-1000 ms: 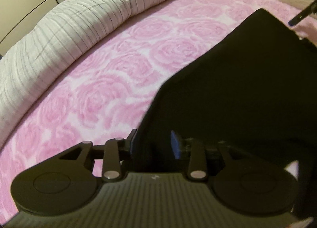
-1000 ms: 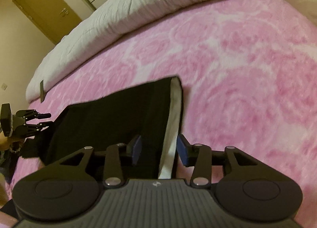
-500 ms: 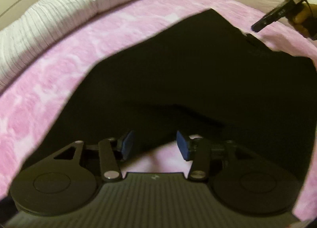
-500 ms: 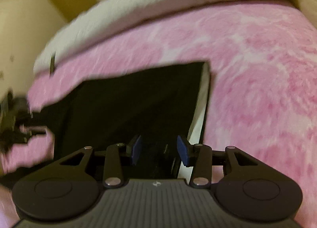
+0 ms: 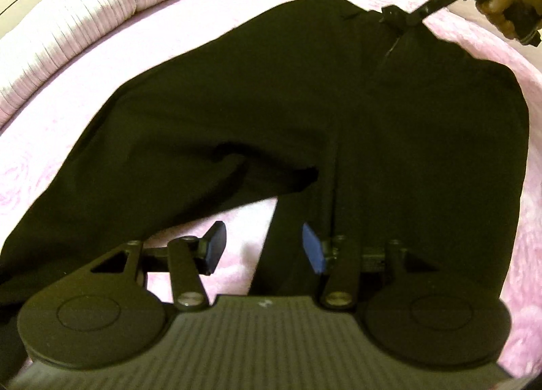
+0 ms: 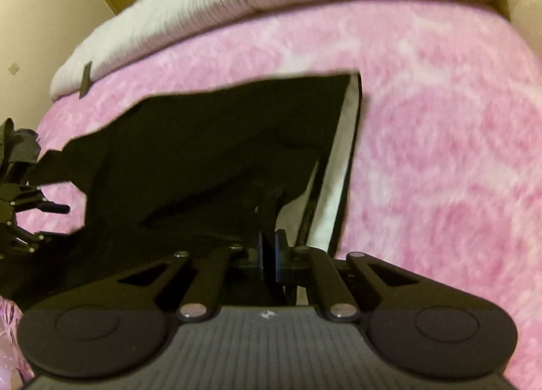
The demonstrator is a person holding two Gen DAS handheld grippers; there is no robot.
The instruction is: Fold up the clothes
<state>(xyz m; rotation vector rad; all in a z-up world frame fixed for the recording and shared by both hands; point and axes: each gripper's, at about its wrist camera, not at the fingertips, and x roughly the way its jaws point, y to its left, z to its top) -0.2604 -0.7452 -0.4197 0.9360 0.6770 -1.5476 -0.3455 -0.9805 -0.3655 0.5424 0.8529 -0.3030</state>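
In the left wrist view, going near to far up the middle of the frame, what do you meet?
Left tool, open over the blanket → black trousers → pink rose-patterned blanket → white ribbed duvet along the far edge.

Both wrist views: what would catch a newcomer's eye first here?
A black garment sprawls across the middle of a pink rose-print blanket, with a pale lining strip showing along its right edge. The right claw is pinched shut on the garment, while the left claw gapes open over it. A ribbed white duvet lies bunched along the far side.
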